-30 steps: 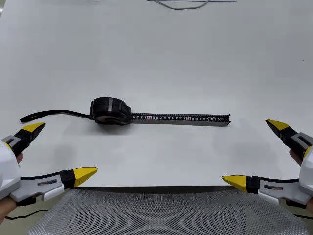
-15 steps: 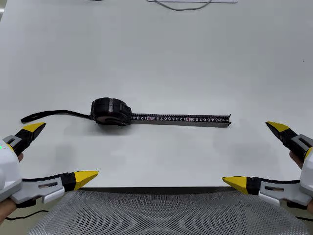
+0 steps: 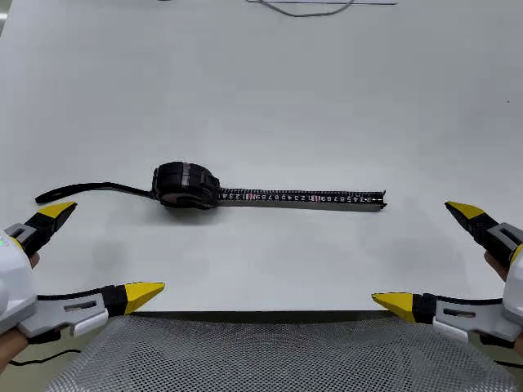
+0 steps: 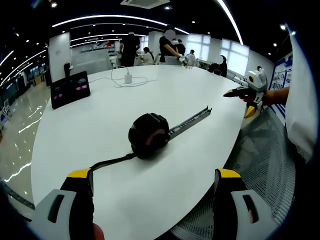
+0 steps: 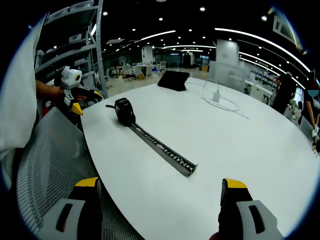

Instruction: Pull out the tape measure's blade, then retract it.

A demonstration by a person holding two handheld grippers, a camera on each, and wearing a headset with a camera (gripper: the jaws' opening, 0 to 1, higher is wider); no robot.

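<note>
left gripper (image 3: 108, 249) and right gripper (image 3: 418, 253) gape, empty. case (image 3: 185, 186) lies ahead of the left, blade (image 3: 302, 198) stretching toward the right. to retract, best pin the case and ease the tip back.

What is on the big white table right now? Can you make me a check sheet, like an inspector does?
Surface: white table, smooth.
Job's things: tape measure lying flat, blade pulled out toward the right claw's side, black strap trailing the other way.
Clutter: dark tablet standing at the far side.
Grippers: left claw and right claw both open at the near edge, touching nothing.
Cables: white charger and cable, far from the tape measure.
Surroundings: mesh chair back, shelves, people beyond the table.
</note>
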